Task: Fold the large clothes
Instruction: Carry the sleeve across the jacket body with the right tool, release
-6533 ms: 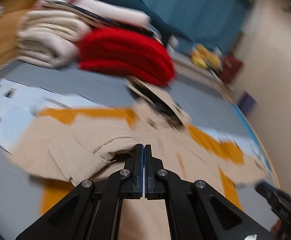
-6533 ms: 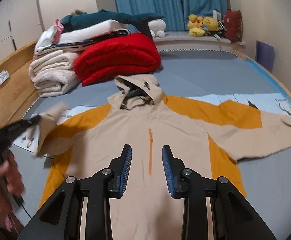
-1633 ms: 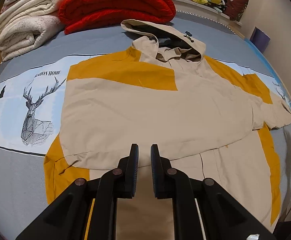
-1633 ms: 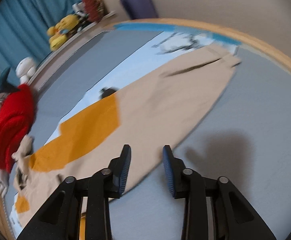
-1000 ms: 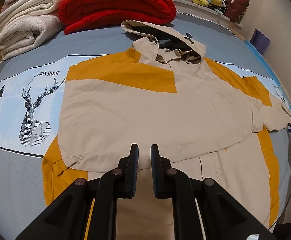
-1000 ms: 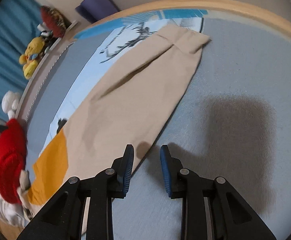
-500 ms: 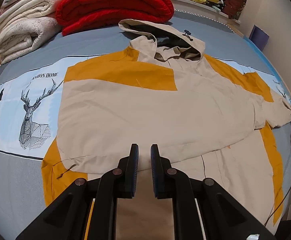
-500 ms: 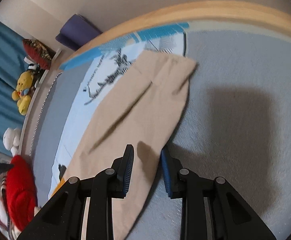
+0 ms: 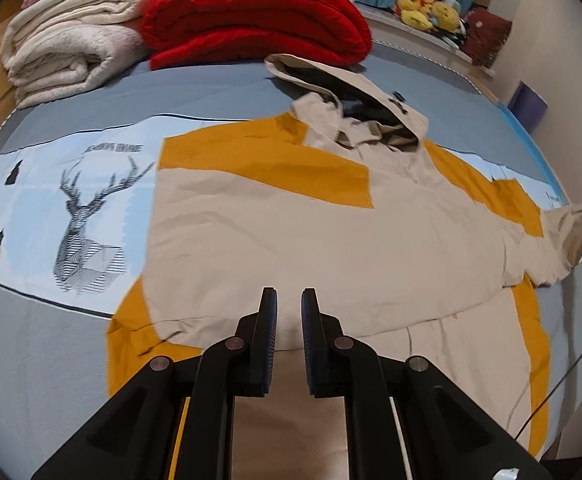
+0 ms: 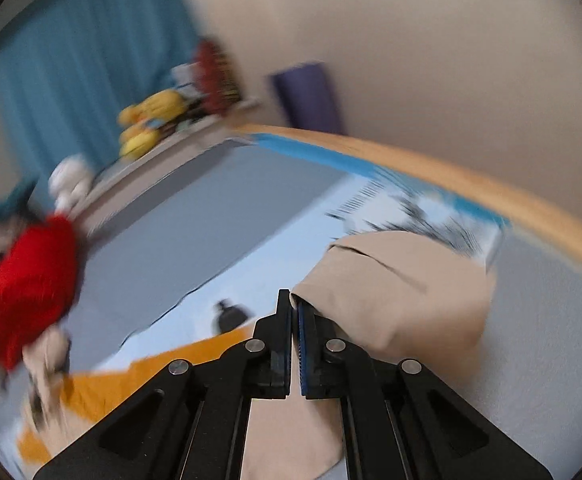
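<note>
A beige and orange hooded jacket (image 9: 331, 240) lies spread on the bed, its left sleeve folded across the chest. My left gripper (image 9: 289, 304) hovers open and empty over the jacket's lower front. My right gripper (image 10: 294, 304) is shut on the beige cuff of the right sleeve (image 10: 395, 296) and holds it lifted off the bed. That lifted sleeve end also shows at the far right of the left wrist view (image 9: 571, 232). The right wrist view is blurred by motion.
Folded red blanket (image 9: 255, 16) and cream blankets (image 9: 67, 48) are stacked behind the hood. Plush toys (image 9: 427, 12) sit at the back. The deer-print sheet (image 9: 87, 208) lies left of the jacket. The bed's wooden edge (image 10: 491, 192) runs close on the right.
My right gripper closed on the right sleeve cuff and lifted it off the bed, swinging toward the jacket. My left gripper stayed open over the lower front.
</note>
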`<state>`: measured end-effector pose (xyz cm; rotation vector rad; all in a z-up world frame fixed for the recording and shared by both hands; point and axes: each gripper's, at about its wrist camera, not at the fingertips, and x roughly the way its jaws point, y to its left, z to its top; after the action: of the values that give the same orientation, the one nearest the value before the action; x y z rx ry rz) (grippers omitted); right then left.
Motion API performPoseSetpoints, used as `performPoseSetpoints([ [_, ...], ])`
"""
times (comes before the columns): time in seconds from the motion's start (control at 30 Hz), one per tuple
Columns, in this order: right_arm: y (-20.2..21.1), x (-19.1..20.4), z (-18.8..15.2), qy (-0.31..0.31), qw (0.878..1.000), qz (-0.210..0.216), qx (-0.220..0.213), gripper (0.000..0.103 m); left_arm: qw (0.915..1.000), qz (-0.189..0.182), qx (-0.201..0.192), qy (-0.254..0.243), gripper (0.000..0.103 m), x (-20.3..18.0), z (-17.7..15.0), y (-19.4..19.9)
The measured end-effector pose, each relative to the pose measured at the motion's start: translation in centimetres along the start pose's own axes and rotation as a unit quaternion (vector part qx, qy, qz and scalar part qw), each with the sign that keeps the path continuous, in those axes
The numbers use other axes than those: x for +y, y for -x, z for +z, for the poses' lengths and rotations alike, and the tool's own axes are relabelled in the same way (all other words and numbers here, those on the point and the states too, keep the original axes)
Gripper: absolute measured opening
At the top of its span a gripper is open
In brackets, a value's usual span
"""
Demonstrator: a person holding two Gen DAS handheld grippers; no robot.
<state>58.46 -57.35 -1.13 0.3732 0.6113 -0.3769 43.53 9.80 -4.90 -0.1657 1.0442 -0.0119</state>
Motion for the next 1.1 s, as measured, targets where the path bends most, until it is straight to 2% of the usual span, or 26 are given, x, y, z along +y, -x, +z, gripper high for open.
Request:
performPoseSetpoints([
  [0.07, 1.8, 4.3, -0.8, 0.048, 0.999, 0.021, -0.006, 0.003, 0.9998, -0.001, -0.003, 0.018, 0.011, 1.1, 0.3, 0.4],
  [0.13, 4.5, 11.1, -3.0, 0.125, 0.990, 0.061, -0.007, 0.003, 0.9994, -0.004, -0.007, 0.033, 0.011, 2.0, 0.6, 0.8],
  [0.2, 7.4, 17.5, -6.1, 0.192, 0.976, 0.106, -0.013, 0.003, 0.9989, -0.005, -0.013, 0.046, 0.011, 2.8, 0.9, 1.3],
  [0.3, 11.1, 25.6, -11.3, 0.249, 0.952, 0.180, 0.000, 0.003, 0.9981, -0.008, -0.018, 0.058, 0.011, 3.6, 1.1, 1.9],
  [0.33, 11.7, 27.2, -12.7, 0.254, 0.947, 0.196, 0.009, 0.003, 0.9979, -0.012, -0.017, 0.061, 0.011, 3.8, 1.2, 2.0],
  [0.4, 13.1, 30.9, -16.4, 0.265, 0.935, 0.232, 0.039, 0.004, 0.9972, -0.019, -0.014, 0.071, 0.011, 4.2, 1.2, 1.9],
  [0.43, 13.4, 32.9, -18.9, 0.272, 0.927, 0.251, 0.068, 0.005, 0.9969, -0.022, -0.012, 0.074, 0.011, 4.3, 1.3, 1.9],
  [0.53, 13.6, 35.8, -24.4, 0.293, 0.906, 0.272, 0.139, 0.006, 0.9961, -0.037, -0.002, 0.080, 0.011, 4.4, 1.2, 1.8],
  [0.6, 13.8, 36.0, -26.9, 0.294, 0.899, 0.268, 0.183, 0.007, 0.9963, -0.045, 0.005, 0.073, 0.011, 4.0, 1.0, 1.8],
  [0.67, 14.7, 35.2, -27.9, 0.299, 0.894, 0.259, 0.210, 0.011, 0.9964, -0.048, 0.007, 0.069, 0.011, 3.6, 0.9, 1.8],
  [0.77, 15.6, 32.0, -27.6, 0.274, 0.904, 0.244, 0.218, 0.019, 0.9964, -0.052, 0.009, 0.066, 0.011, 2.9, 0.8, 1.6],
  [0.87, 16.2, 28.2, -25.3, 0.216, 0.929, 0.225, 0.202, 0.029, 0.9967, -0.054, 0.010, 0.060, 0.011, 2.0, 0.6, 1.1],
  [0.93, 15.2, 26.3, -24.3, 0.176, 0.940, 0.213, 0.199, 0.034, 0.9969, -0.056, 0.009, 0.054, 0.011, 1.3, 0.6, 0.8],
  [1.03, 12.7, 24.8, -24.0, 0.128, 0.943, 0.210, 0.226, 0.035, 0.9975, -0.059, 0.009, 0.038, 0.011, -0.2, 0.4, 0.2],
  [1.1, 10.8, 24.4, -24.4, 0.100, 0.935, 0.223, 0.258, 0.035, 0.9980, -0.057, 0.009, 0.026, 0.011, -1.1, 0.3, -0.2],
])
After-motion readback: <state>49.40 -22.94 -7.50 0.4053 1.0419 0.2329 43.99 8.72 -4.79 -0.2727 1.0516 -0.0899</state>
